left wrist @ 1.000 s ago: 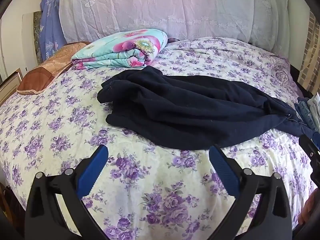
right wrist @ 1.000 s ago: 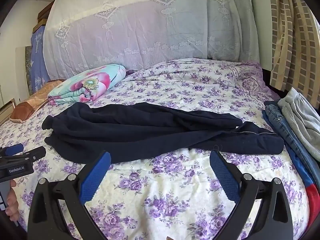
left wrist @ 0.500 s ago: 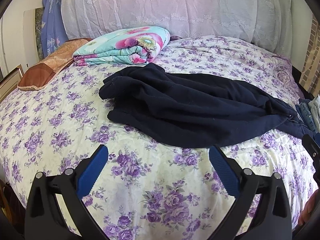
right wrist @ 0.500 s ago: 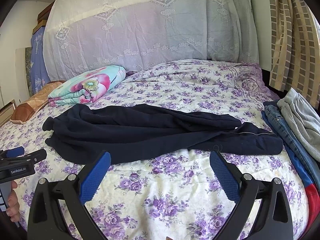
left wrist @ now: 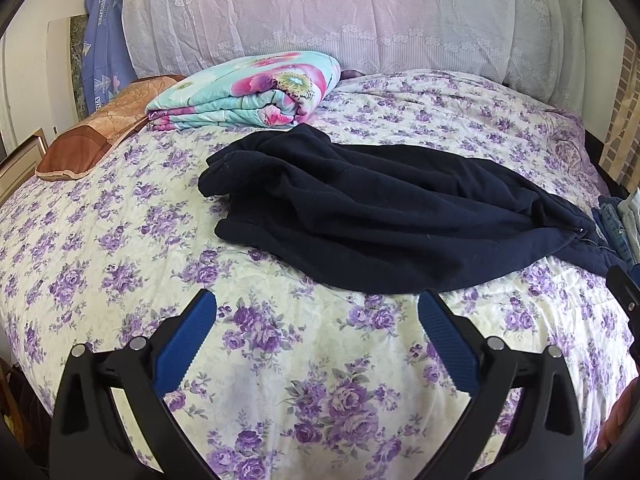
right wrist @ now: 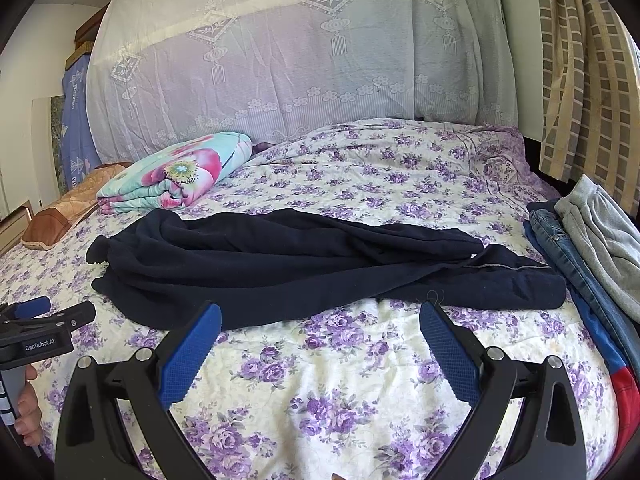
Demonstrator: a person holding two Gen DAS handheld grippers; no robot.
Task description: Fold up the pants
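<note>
Dark navy pants (left wrist: 380, 216) lie rumpled across the purple-flowered bedspread (left wrist: 280, 360), waist end toward the left and legs running right. The same pants (right wrist: 304, 264) stretch across the middle of the right wrist view. My left gripper (left wrist: 316, 304) hovers open just short of the pants' near edge, nothing between its blue pads. My right gripper (right wrist: 320, 316) is open too, its tips at the near hem of the pants. The left gripper (right wrist: 52, 312) also shows at the left edge of the right wrist view, held by a hand (right wrist: 28, 412).
A folded floral quilt (left wrist: 248, 92) and a brown pillow (left wrist: 96, 140) sit at the far left by the lace-covered headboard (left wrist: 340, 20). A stack of jeans and grey clothes (right wrist: 592, 240) lies on the bed's right edge, under a checked curtain (right wrist: 584, 60).
Both grippers have edged slightly forward and lower toward the pants, which now sit closer to the fingertips. The pants have not moved.
</note>
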